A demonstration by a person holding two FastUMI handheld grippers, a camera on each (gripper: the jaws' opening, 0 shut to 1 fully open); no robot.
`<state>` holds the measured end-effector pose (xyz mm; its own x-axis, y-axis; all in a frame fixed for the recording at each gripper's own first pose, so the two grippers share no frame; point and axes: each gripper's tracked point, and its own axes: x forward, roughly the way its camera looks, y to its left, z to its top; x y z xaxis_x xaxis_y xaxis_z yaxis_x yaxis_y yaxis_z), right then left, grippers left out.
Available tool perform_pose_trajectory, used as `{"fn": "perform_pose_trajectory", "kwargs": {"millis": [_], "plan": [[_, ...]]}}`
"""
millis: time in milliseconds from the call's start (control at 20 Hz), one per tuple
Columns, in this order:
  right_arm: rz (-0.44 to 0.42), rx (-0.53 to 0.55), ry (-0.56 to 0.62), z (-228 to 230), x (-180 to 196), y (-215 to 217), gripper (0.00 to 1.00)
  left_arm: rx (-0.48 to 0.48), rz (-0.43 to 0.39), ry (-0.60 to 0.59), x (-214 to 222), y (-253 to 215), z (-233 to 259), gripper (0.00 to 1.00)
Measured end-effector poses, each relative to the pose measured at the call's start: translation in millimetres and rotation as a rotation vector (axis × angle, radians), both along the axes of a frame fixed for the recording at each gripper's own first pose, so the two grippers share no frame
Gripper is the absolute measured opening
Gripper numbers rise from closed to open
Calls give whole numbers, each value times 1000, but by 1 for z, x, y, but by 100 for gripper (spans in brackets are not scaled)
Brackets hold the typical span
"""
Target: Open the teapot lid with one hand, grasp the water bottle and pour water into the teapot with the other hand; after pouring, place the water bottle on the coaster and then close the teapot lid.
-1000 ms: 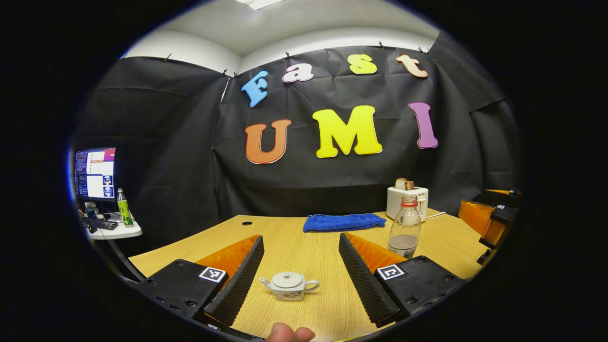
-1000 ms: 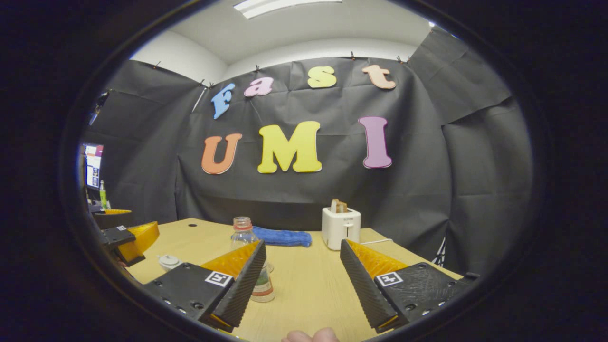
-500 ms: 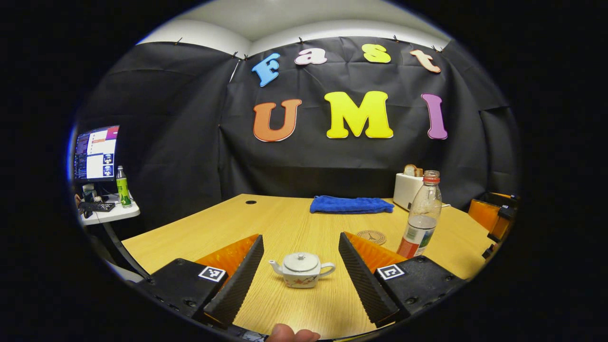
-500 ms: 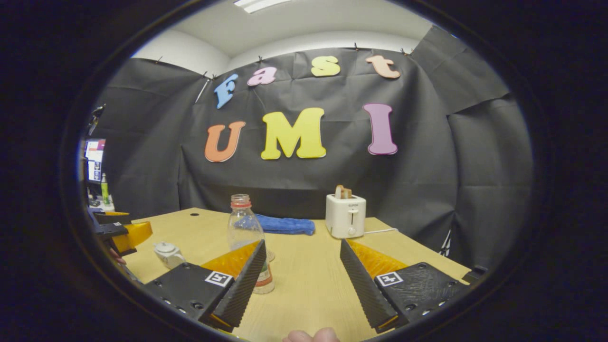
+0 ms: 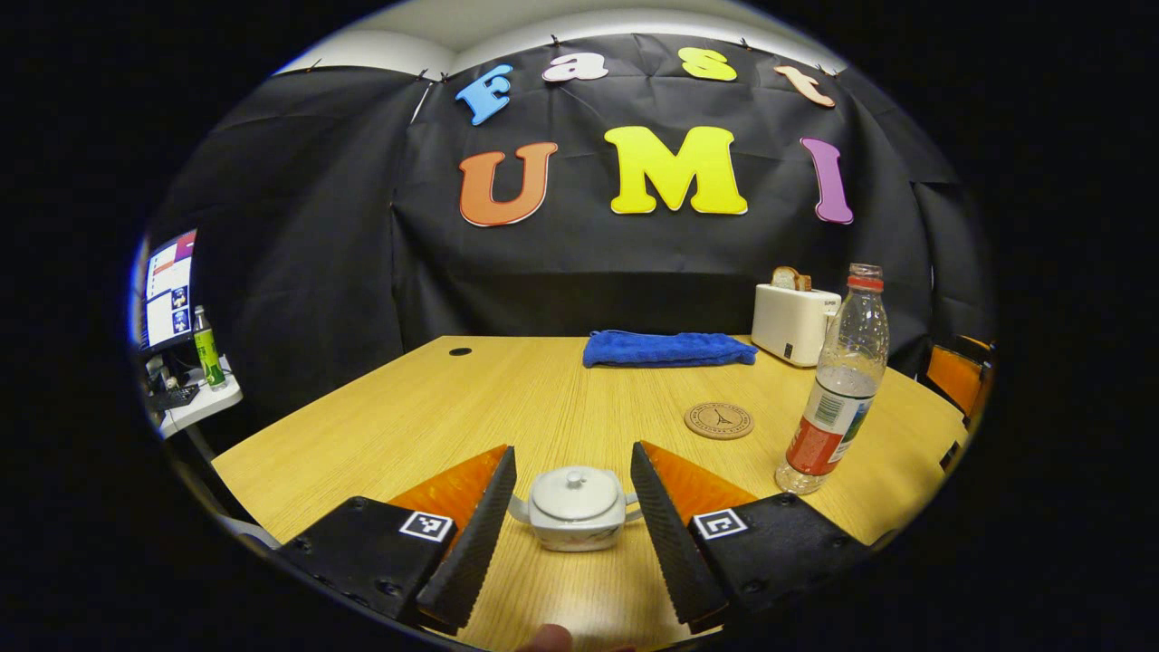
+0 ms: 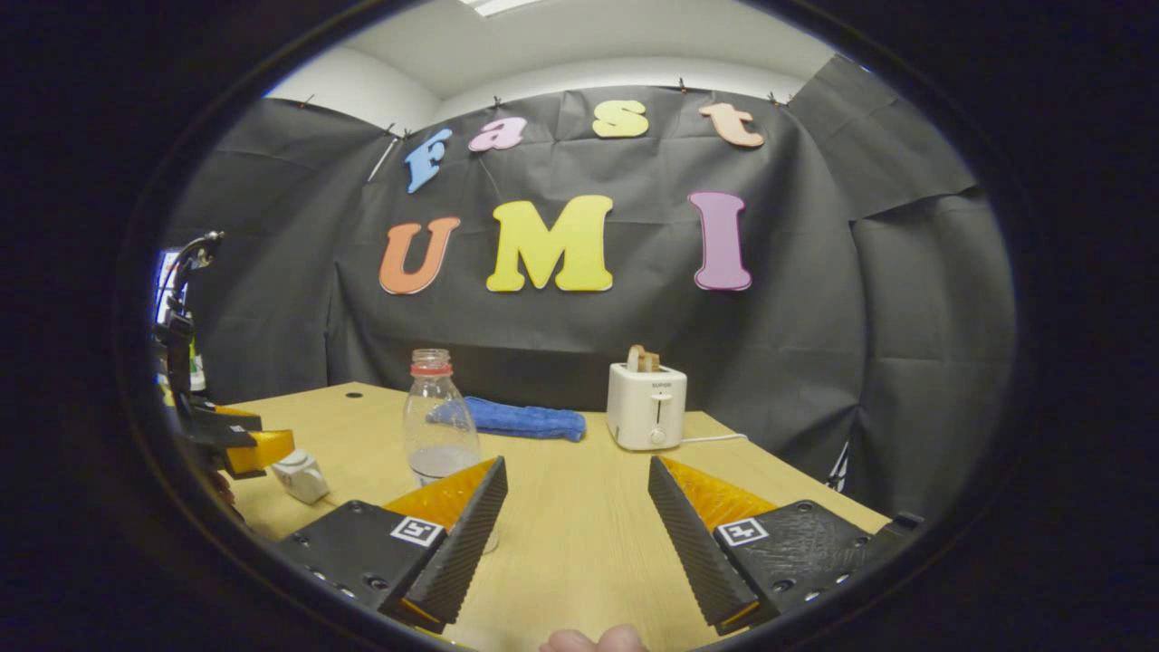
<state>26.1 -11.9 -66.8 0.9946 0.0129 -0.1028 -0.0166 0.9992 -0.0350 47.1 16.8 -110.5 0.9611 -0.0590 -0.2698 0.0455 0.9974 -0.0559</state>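
Closing in since a second ago, the left gripper [image 5: 566, 525] now has the teapot [image 5: 574, 508] between its spread fingers, lid [image 5: 576, 490] on.

Neither finger visibly presses the pot. Right of this gripper the water bottle [image 5: 838, 380] stands upright on the table [image 5: 471, 398], the coaster [image 5: 718, 420] ahead, between the two. The right gripper [image 6: 579, 530] hangs with fingers apart over bare wood, the bottle [image 6: 437, 421] just beyond its left finger and a toaster [image 6: 646, 406] ahead.

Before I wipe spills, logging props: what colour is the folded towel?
Blue towel, clearest in the left gripper view.
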Motion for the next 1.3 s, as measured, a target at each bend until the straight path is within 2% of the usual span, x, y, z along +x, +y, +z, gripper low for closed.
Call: {"fn": "perform_pose_trajectory", "kwargs": {"millis": [200, 350, 400, 450, 550, 600, 700, 900, 1150, 1300], "plan": [[3, 9, 26, -11, 5, -1, 94, 20, -22, 66, 9, 1, -17, 63], [-2, 15, 42, -16, 10, -3, 94, 29, -21, 68, 10, 2, -16, 55], [0, 19, 44, -17, 11, -3, 94, 29, -22, 67, 10, 2, -16, 46], [5, 22, 47, -19, 10, -2, 94, 36, -19, 66, 10, 1, -15, 42], [26, 26, 48, -20, 9, 3, 94, 40, -9, 63, 13, 5, -15, 30], [40, 26, 47, -21, 9, 7, 94, 36, -14, 62, 12, 3, -15, 18], [71, 22, 48, -22, 7, 14, 94, 46, -25, 63, 13, 0, -14, 8], [159, 24, 69, -29, 2, 38, 94, 22, -39, 50, 12, 3, -7, 3], [264, 21, 121, -45, -1, 68, 94, -14, -48, -13, 4, 5, 24, 3], [271, 39, 158, -61, 8, 79, 94, -9, -53, -45, -8, 8, 39, 3]]}}
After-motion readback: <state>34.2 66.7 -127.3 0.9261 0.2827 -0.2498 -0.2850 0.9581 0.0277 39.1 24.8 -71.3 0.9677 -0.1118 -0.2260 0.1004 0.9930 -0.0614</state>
